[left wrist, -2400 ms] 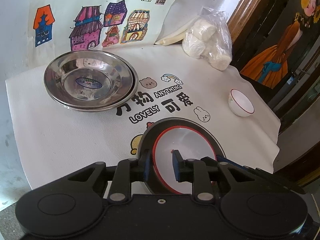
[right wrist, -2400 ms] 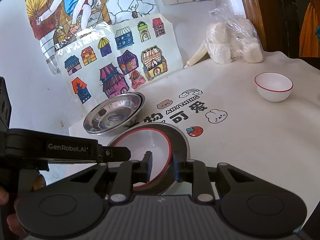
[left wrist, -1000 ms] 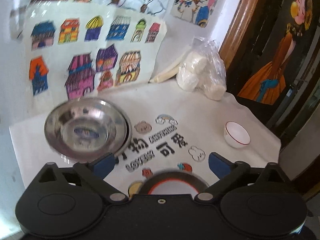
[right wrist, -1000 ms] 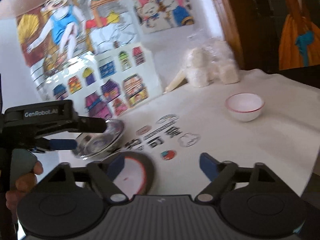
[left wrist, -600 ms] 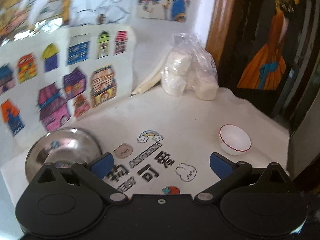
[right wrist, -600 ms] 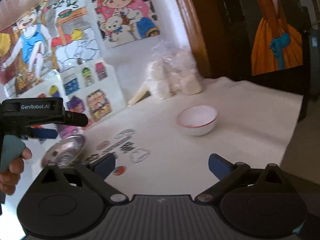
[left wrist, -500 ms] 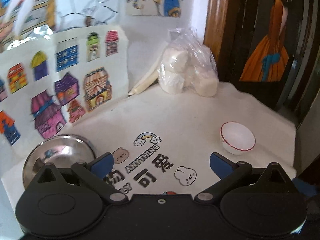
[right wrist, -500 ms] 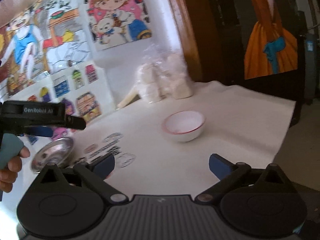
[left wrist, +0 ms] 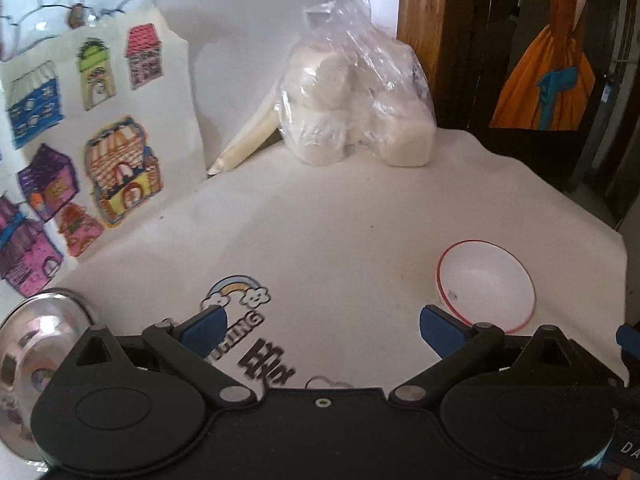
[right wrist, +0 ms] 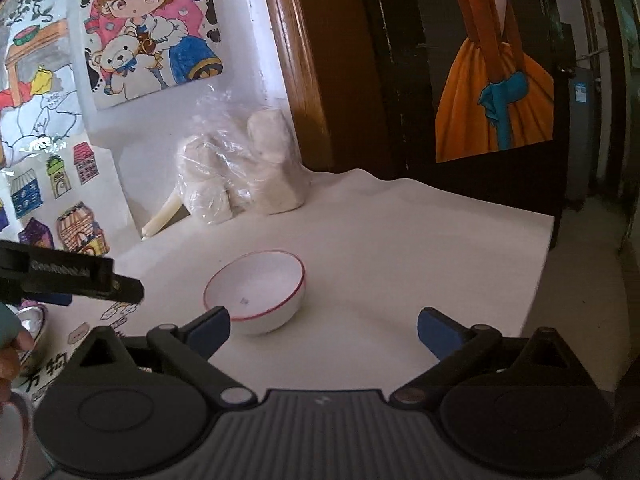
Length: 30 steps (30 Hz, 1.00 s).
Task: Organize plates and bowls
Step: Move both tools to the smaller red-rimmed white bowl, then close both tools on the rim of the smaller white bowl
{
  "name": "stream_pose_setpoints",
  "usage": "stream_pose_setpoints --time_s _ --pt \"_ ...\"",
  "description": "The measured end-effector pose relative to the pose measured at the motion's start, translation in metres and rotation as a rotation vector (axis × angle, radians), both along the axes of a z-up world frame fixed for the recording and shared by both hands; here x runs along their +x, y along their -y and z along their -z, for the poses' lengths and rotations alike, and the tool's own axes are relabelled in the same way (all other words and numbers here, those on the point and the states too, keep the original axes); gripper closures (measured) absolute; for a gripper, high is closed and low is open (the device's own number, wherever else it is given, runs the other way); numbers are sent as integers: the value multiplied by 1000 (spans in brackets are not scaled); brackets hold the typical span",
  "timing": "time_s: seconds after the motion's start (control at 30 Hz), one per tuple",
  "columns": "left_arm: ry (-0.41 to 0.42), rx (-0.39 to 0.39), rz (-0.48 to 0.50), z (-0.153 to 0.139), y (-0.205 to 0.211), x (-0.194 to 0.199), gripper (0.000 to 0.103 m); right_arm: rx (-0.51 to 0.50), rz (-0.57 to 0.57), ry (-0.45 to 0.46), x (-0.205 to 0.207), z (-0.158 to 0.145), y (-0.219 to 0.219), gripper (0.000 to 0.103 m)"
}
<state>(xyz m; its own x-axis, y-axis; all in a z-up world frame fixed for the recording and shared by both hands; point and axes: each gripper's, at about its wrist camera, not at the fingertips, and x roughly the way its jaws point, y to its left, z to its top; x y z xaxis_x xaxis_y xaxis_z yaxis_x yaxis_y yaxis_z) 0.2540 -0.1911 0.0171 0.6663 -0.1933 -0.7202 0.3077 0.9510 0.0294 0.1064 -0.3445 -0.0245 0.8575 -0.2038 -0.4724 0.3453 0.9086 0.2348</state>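
Observation:
A small white bowl (right wrist: pixel 256 292) with a red rim sits on the white tablecloth, just beyond my right gripper's left fingertip. My right gripper (right wrist: pixel 323 330) is open wide with nothing between its fingers. In the left wrist view the same bowl (left wrist: pixel 486 288) lies just past the right fingertip of my left gripper (left wrist: pixel 322 328), which is also open and empty. The stacked steel plates (left wrist: pixel 36 348) are at the far left. My left gripper (right wrist: pixel 80 276), held by a hand (right wrist: pixel 8 344), shows at the left of the right wrist view. A red-rimmed plate's edge (right wrist: pixel 16 428) peeks in at the bottom left.
A clear plastic bag of white lumps (left wrist: pixel 356 116) stands at the back against the wall, with a rolled paper (left wrist: pixel 248 144) beside it. Children's drawings (left wrist: pixel 120 168) lean on the wall at left. The tablecloth's edge (right wrist: pixel 540 264) drops off at right, by a dark door.
Both grippers let go of the red-rimmed plate, opened wide and swung right across the table. The small bowl now sits much closer in both views; the steel plates slid to the left edge.

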Motion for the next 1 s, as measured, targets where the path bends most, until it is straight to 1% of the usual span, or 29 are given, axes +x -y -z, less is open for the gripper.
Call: stream_pose_setpoints --time_s 0.07,0.2,0.27,0.33,0.4,0.57,0.63,0.7,0.73,0.77,0.8,0.93,1.0 --pt "0 -3 -2 4 7 10 1 -3 3 -1 10 2 3 8" --pt "-7 -15 6 11 22 25 1 -4 13 -18 30 8 10 13" --pt "-7 -3 11 16 29 32 1 1 8 -30 38 10 12 18" --pt "-20 5 22 21 35 38 1 1 1 -36 43 12 13 19" --pt "-21 -13 37 24 37 41 1 7 -2 -44 47 15 14 21" --pt "-44 -3 62 27 43 46 2 34 -3 -41 50 17 14 27" --pt "-43 -5 72 28 44 44 6 38 -9 -40 51 17 13 29" --pt "-53 -17 85 29 45 44 14 41 -14 -39 52 17 11 31" --pt "-60 -24 93 29 44 44 16 44 -17 -39 54 17 11 34" --pt "-67 -31 102 29 45 43 21 50 -22 -37 54 17 11 39" --pt "-71 -36 111 30 46 44 27 57 -27 -34 54 17 11 41" --pt "-83 -43 155 31 49 41 38 65 -36 -33 55 18 7 49" --pt "-83 -43 184 29 52 39 50 71 -43 -29 55 18 4 52"
